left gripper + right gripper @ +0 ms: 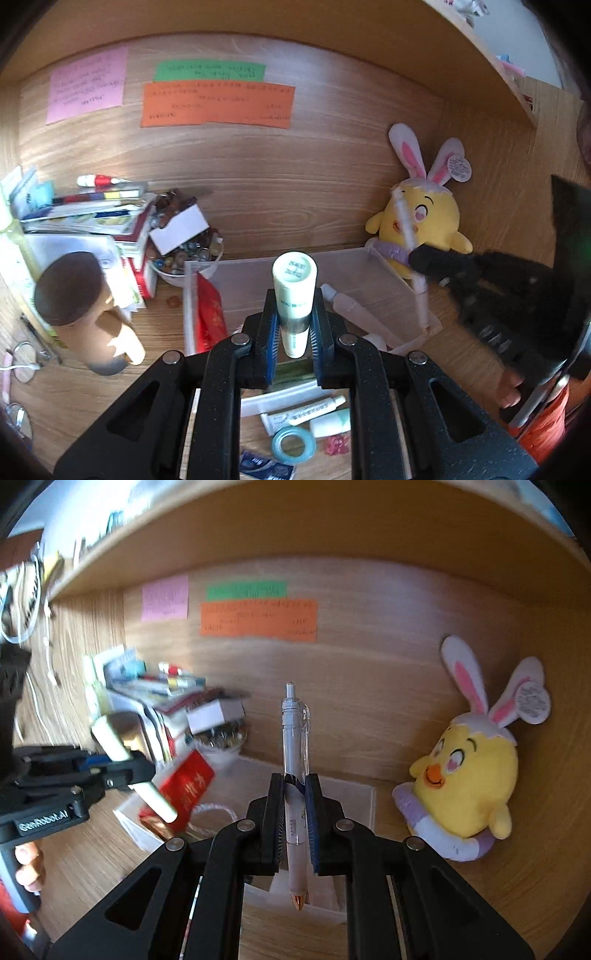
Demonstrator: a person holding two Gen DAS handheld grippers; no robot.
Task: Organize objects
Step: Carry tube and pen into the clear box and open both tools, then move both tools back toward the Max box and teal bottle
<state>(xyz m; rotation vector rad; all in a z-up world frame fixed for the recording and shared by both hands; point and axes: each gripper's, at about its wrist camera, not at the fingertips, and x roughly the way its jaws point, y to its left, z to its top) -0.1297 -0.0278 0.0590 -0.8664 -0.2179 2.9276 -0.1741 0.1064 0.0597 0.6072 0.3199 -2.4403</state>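
Far to the left of the left gripper (pixel 294 325), a stack of books and papers (pixel 85 218) crowds the desk's left edge against the wooden back panel (pixel 295 166). A brown-capped bottle (pixel 79 306) lies in front of the stack, and a bowl of small trinkets (pixel 186 254) sits just left of the clear storage box (pixel 388 273). The left gripper's jaws are clamped narrowly on a pale green tube (pixel 294 291), which stands upright between them, cap upward, above the box's open top. A red packet (pixel 208 317) leans inside the box's left wall, and a pinkish tube lies to the right of the held one. Beneath the gripper, on the desk's near side, lie a toothpaste-like tube (pixel 303 410), a blue tape ring (pixel 293 443) and other small items.

To the right, the right gripper (pixel 295 819) is closed tight on a clear pen (pixel 295 775), its point toward the camera and its button end aimed at the back panel. The box's near rim lies directly below it. Ahead of both grippers, the panel above the box is bare wood, with open room. Right of the right gripper, a yellow plush chick with rabbit ears (pixel 469 771) fills the corner, just beside the box's right edge.
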